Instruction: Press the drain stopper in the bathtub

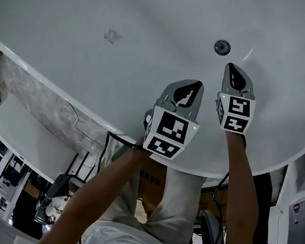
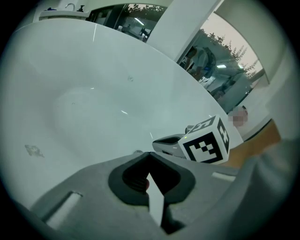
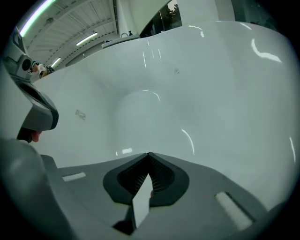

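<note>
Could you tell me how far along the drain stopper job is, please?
Nothing looks done yet. The right claw, shut and empty, points at the drain stopper from just short of it; the left claw, also shut, sits further back. Touching down and pressing remain.

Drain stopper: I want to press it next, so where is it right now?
In the head view, the drain stopper sits on the floor of the bathtub, right of centre, just beyond the right gripper, apart from it.

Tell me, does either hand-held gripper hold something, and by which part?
Nothing is held: the left hand-held gripper and the right hand-held gripper are both shut, empty.
</note>
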Action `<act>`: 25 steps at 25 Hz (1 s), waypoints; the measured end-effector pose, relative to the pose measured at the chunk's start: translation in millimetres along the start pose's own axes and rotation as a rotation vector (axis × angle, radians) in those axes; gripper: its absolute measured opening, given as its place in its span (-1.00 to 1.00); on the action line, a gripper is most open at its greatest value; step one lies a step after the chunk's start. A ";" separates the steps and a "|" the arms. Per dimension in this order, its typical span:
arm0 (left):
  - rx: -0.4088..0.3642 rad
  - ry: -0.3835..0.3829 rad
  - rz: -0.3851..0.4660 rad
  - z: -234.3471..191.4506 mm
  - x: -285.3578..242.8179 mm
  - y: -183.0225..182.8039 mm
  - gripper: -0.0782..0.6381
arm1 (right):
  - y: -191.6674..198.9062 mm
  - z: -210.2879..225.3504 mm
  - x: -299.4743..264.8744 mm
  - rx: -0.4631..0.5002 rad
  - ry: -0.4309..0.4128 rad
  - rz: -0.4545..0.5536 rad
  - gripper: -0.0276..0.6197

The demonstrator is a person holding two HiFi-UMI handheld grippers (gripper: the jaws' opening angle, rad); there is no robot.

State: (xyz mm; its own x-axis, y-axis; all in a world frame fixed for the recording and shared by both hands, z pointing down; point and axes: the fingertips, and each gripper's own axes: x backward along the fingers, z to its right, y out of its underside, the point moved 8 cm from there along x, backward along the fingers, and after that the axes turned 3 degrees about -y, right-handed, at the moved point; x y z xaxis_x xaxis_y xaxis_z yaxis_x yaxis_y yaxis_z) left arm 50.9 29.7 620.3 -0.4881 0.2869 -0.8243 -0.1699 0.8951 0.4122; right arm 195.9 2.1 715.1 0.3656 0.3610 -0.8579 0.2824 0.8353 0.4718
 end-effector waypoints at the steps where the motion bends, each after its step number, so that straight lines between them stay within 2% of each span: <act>1: 0.005 -0.006 -0.010 -2.9 -5.8 3.1 -0.79 | 3.5 0.8 -7.6 0.002 -0.002 -0.007 -0.91; 5: 0.028 -0.007 -0.031 -4.2 -27.6 14.2 -0.79 | 18.0 11.4 -28.6 0.004 -0.003 -0.048 -0.91; 12: 0.022 -0.036 -0.042 -15.9 -56.0 19.8 -0.79 | 29.1 27.8 -62.5 -0.124 0.032 -0.072 -0.91; 18: 0.073 -0.093 -0.002 -31.6 -80.4 16.1 -0.79 | 40.3 42.8 -85.0 -0.157 0.045 -0.111 -0.91; 21: 0.046 -0.087 -0.023 -40.1 -97.1 11.9 -0.79 | 49.5 49.2 -95.3 -0.200 0.042 -0.143 -0.91; 25: -0.010 -0.036 -0.063 -50.1 -111.3 14.1 -0.79 | 60.2 48.1 -113.6 -0.156 0.010 -0.186 -0.91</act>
State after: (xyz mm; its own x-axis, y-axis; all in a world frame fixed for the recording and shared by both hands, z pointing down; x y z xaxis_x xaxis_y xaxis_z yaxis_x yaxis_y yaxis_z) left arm 60.0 -6.6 737.3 -0.4450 0.2423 -0.8621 -0.2080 0.9084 0.3627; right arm 214.0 -8.6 850.8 0.3109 0.1985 -0.9295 0.2036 0.9413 0.2691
